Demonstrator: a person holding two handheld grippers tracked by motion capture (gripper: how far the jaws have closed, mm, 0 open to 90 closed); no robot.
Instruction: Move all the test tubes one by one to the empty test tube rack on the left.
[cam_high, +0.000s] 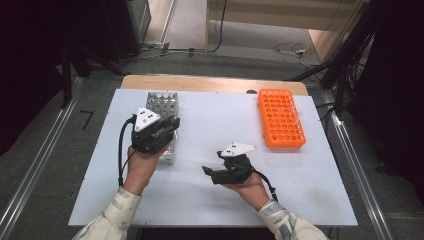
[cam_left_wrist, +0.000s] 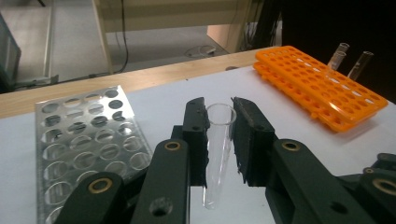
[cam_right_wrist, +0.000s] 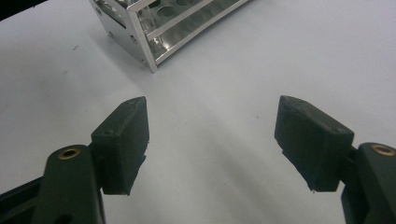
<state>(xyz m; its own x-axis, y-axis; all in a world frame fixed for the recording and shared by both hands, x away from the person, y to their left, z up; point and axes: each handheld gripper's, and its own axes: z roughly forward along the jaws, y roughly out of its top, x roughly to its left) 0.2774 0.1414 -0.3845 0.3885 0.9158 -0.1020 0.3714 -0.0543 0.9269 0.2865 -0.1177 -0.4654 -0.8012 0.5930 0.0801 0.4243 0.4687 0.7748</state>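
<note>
A clear tube (cam_left_wrist: 218, 154) is being held upright between the closed jaws of the left gripper (cam_left_wrist: 218, 135), clear of the white worktop (cam_high: 215, 130) and just beside the metal rack (cam_left_wrist: 88, 140); it should be kept vertical and gripped firmly but gently while being carried toward the orange rack (cam_left_wrist: 317, 88), then lined up over a free hole before being lowered. The tube is being seen as thin-walled and transparent, open at the top, tapering to a rounded bottom and apparently empty. The right gripper (cam_right_wrist: 212, 144) is being held low over the bare worktop with its jaws wide apart and nothing between them.

Overhead forward-down; two close claw-mounted views; shared metal rack (cam_high: 162, 107)
</note>
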